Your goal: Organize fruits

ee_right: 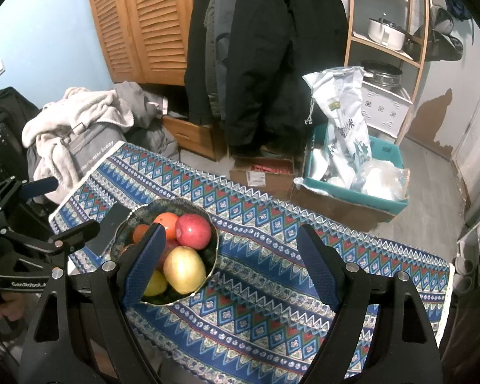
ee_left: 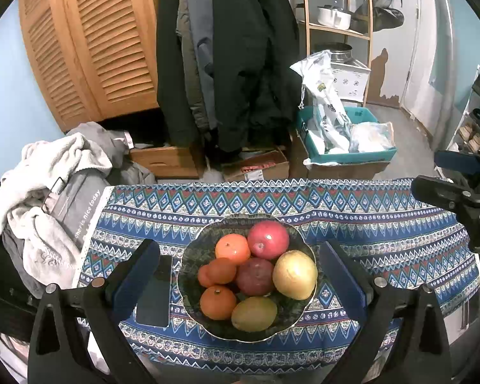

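Observation:
A dark patterned bowl point(ee_left: 192, 256) sits on the blue patterned tablecloth point(ee_left: 368, 224). It holds a red apple point(ee_left: 268, 235), several oranges point(ee_left: 232, 248), a dark red fruit point(ee_left: 255, 276), a yellow apple point(ee_left: 294, 274) and a green-yellow mango point(ee_left: 254, 313). My left gripper point(ee_left: 240, 252) is open and empty, its fingers either side of the bowl, above it. My right gripper point(ee_right: 230, 240) is open and empty, to the right of the bowl point(ee_right: 216, 240); its left finger hides part of the fruit. The red apple point(ee_right: 192, 230) and yellow apple point(ee_right: 184, 268) show there.
A black phone point(ee_left: 155, 291) lies left of the bowl. A pile of clothes point(ee_left: 48, 185) sits beyond the table's left end. Boxes and a teal crate point(ee_left: 345, 156) stand on the floor behind. The right gripper shows at the right edge of the left wrist view point(ee_left: 457, 192).

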Motion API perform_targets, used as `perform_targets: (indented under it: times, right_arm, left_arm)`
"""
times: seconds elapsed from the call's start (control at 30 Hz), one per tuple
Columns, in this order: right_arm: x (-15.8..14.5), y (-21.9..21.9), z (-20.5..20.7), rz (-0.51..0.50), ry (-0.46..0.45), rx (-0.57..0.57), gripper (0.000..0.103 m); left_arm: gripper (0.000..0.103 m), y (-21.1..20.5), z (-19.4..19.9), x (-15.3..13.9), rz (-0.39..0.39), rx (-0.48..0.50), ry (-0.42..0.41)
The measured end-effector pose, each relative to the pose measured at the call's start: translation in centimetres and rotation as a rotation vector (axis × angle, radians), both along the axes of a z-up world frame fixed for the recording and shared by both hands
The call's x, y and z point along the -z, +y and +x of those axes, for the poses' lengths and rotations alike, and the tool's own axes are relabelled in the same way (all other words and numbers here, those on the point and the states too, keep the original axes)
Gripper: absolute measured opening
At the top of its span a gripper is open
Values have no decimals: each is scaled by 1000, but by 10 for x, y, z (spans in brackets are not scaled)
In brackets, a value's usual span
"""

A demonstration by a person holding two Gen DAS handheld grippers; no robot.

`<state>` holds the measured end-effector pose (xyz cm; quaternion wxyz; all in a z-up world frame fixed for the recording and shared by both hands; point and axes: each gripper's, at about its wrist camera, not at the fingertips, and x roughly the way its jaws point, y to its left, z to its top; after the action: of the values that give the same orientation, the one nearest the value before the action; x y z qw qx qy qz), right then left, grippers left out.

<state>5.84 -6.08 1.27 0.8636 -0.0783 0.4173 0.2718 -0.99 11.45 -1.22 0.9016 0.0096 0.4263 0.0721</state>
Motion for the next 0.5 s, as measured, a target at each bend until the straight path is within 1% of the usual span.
perform_targets:
  times: [0.37, 0.5]
  right_arm:
    - [1, 1, -1, -3, 0, -1, 83]
    - [1, 2, -1, -3, 0, 0, 83]
  left_arm:
    - [101, 1, -1, 0, -4, 2, 3]
    - [101, 3, -1, 1, -20, 0, 7]
